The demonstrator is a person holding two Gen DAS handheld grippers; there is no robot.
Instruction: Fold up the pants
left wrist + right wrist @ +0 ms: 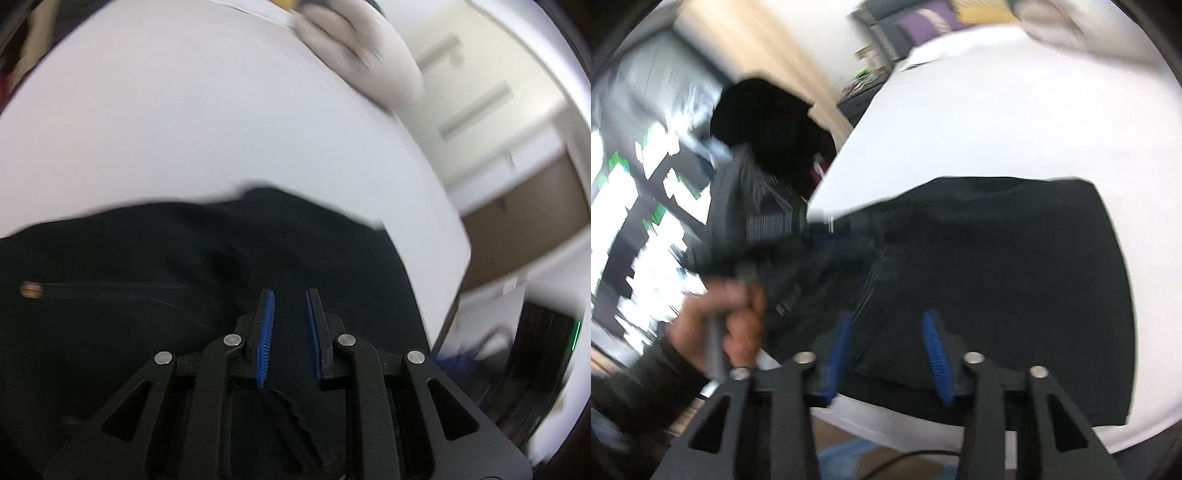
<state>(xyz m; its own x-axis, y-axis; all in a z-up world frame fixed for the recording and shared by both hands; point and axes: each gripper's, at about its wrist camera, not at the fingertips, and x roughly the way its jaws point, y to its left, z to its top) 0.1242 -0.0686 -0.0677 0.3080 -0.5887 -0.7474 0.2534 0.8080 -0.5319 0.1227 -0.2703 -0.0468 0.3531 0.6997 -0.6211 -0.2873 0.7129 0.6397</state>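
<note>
Black pants [147, 277] lie on the white table [184, 129], a metal zipper pull [31, 289] at the left. My left gripper [290, 291] is low over them, its blue pads a narrow gap apart with dark cloth filling that gap and bunching near the base. The right wrist view shows the pants [1015, 258] folded into a broad dark block near the front edge. My right gripper [886, 314] hangs over their near edge, pads wide apart and holding nothing. The left gripper [846, 225] is blurred at the pants' left corner, held by a hand [738, 317].
A pale bundle of cloth [362, 48] lies at the far end of the table [997, 110]. A black shape [768, 125] stands off the table's left side. A cable [905, 458] runs on the floor below the front edge.
</note>
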